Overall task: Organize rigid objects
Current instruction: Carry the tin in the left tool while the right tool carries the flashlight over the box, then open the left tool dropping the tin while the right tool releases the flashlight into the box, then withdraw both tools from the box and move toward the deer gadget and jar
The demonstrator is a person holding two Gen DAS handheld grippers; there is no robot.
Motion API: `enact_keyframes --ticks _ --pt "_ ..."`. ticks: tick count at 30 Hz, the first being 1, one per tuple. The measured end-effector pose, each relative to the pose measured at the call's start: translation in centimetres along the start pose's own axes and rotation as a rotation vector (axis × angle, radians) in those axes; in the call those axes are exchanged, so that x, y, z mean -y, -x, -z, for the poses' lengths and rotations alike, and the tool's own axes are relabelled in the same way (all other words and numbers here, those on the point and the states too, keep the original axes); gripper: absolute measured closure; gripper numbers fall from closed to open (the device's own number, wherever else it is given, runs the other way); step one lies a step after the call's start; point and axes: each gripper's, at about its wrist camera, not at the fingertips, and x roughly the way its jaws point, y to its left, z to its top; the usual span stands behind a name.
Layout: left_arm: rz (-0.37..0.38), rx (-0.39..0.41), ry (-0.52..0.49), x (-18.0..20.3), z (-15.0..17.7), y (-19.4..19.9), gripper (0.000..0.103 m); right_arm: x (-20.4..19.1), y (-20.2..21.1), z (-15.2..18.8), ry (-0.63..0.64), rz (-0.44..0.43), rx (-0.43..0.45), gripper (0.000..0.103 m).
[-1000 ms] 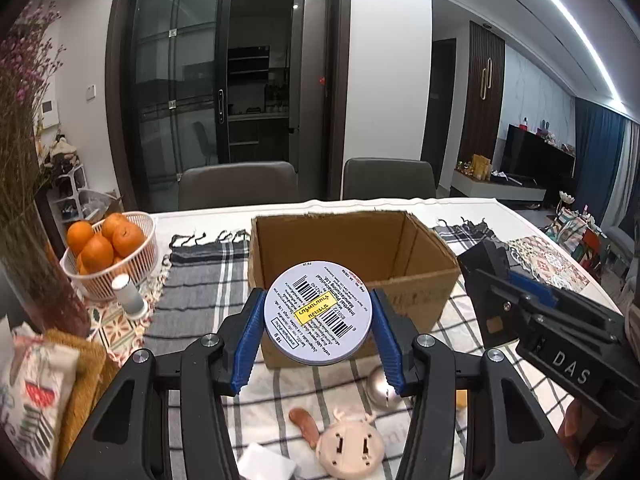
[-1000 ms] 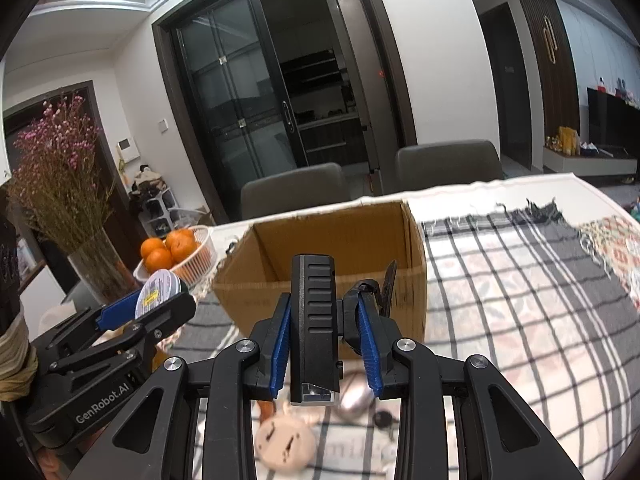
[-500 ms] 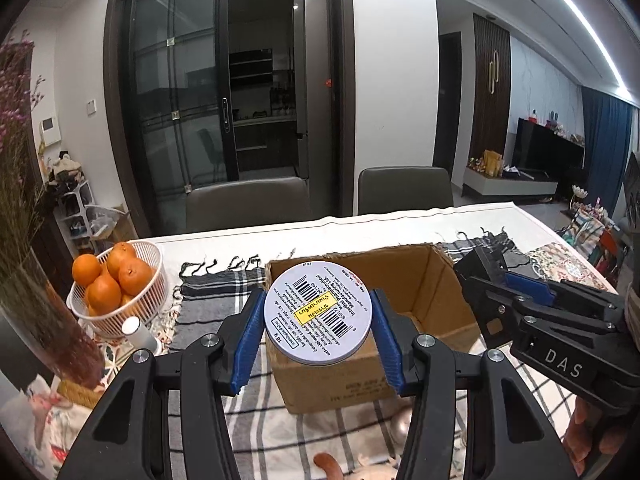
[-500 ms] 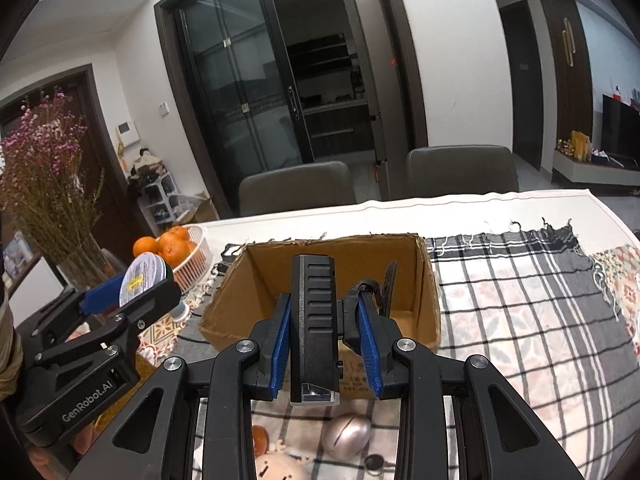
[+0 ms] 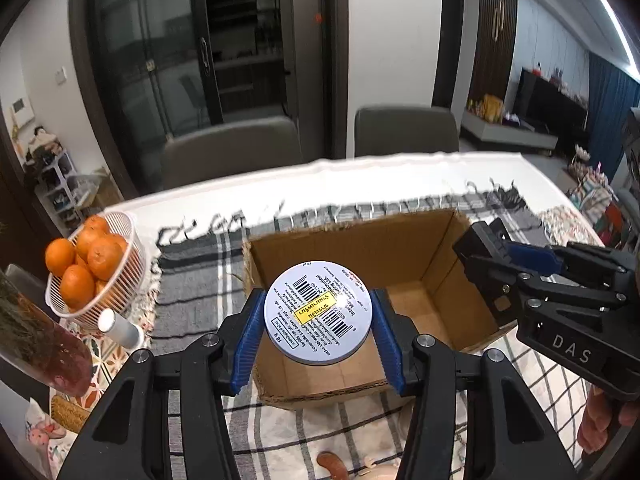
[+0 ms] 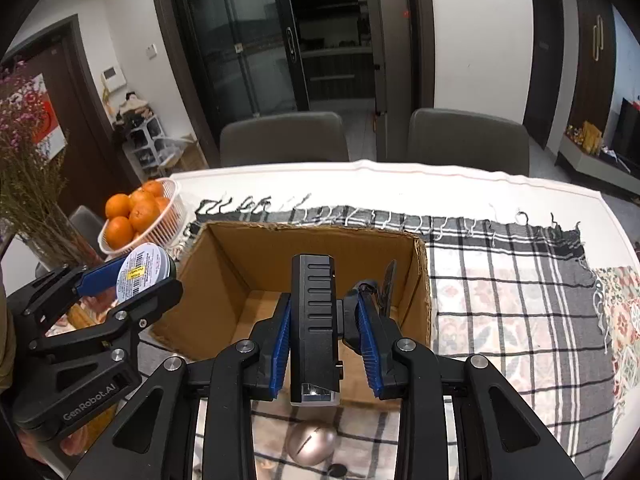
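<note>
My left gripper [image 5: 318,318] is shut on a round white tin [image 5: 318,312] with barcodes and a yellow label, held over the open cardboard box [image 5: 360,248]. The same tin [image 6: 145,276] shows at the left of the right wrist view. My right gripper [image 6: 323,328] is shut on a black ribbed device [image 6: 314,320] with a dark clip on its right side, above the box [image 6: 320,252]. The right gripper [image 5: 504,264] reaches in over the box's right wall in the left wrist view. The box floor looks bare.
A white basket of oranges [image 5: 86,268] and a small white bottle [image 5: 118,328] stand left of the box, by a vase of dried flowers [image 6: 28,184]. A silver egg-shaped object [image 6: 312,442] and a pale round toy [image 5: 360,468] lie on the checked cloth [image 6: 500,280] near me. Two chairs stand beyond the table.
Both grippers have moved forward over the box and tilted down, so its inside now shows. The small objects on the cloth have slid toward the bottom edge. Both grips are unchanged.
</note>
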Motion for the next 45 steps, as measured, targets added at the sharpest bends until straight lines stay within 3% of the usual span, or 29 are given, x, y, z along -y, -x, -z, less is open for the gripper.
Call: enact_keyframes --ticks 6,17,21,24,31,45 --pt "-0.024 -0.108 -0.001 -0.1 0.0 -3.3 0.052 0.7 -3.3 -0.8 0.019 -0.009 -0.116 0.071" --pt "-0.004 -0.195 0.003 -0.1 0.3 -5.6 0.052 0.7 -5.6 -0.6 0.071 0.006 -0.198 0.071" --pt "-0.012 -0.184 0.008 -0.2 0.4 -5.4 0.051 0.7 -6.1 -0.5 0.059 0.002 -0.221 0.07" --pt "-0.022 -0.172 0.004 -0.3 0.5 -5.1 0.042 0.7 -6.2 -0.3 0.058 0.003 -0.222 0.069" --pt "-0.038 -0.123 0.014 -0.3 1.1 -3.1 0.034 0.6 -4.8 -0.1 0.051 0.007 -0.199 0.067" --pt "-0.037 -0.05 0.017 1.1 3.6 2.1 0.033 0.3 0.1 2.2 0.029 0.015 -0.132 0.067"
